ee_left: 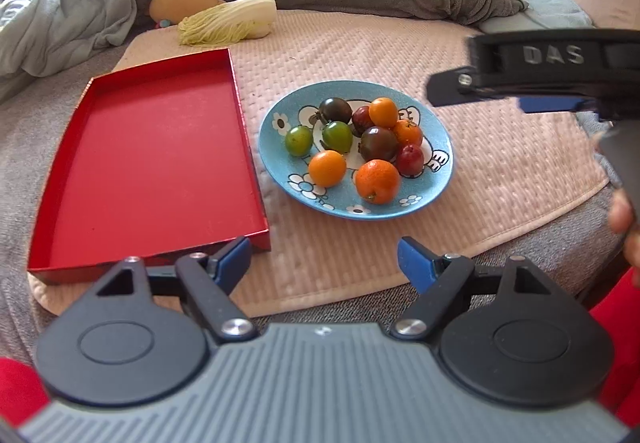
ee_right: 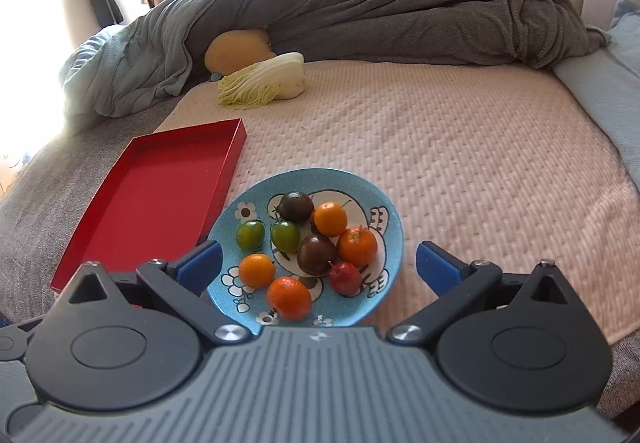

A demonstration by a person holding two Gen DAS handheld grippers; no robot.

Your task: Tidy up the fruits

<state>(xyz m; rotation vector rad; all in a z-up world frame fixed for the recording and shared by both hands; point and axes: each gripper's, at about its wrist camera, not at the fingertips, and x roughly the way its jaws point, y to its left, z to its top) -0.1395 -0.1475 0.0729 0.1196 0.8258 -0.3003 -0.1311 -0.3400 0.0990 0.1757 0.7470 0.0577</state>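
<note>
Setup: a quilted beige mat [ee_right: 460, 147] is spread over a bed, and everything for the job is laid out on it.

Fruit: ten or so small round fruits are piled on the blue ceramic plate with the cartoon flower print [ee_left: 438, 179], centre of the left wrist view. Counted there: two green ones [ee_left: 299, 140], two dark brownish-purple ones [ee_left: 379, 143], two small red ones [ee_left: 410, 160] and four orange ones [ee_left: 377, 181]. They're mostly touching, colours all mixed together.

Tray: the shallow red rectangular tray [ee_left: 152, 167] is parked just beside the plate, on its left in both views. Nothing is seen inside it.

Left gripper [ee_left: 324, 261]: blue-tipped fingers are spread wide, nothing is held, and it's hovering at the bottom of its frame, near the tray's front corner and short of the plate.

Right gripper [ee_right: 318, 263]: also spread wide and empty, held right over the near rim of the plate, with the fruit pile framed between the fingers.

Background: a napa cabbage [ee_right: 264, 81] and a grey blanket [ee_right: 360, 15] are sitting at the top of the frame, well apart from the plate.

Progress: basically zero, as far as can be judged. Not a single fruit has been moved to the tray and no sorting is visible, so the whole pile is left to be done. The right tool looks best placed for a first pick.
</note>
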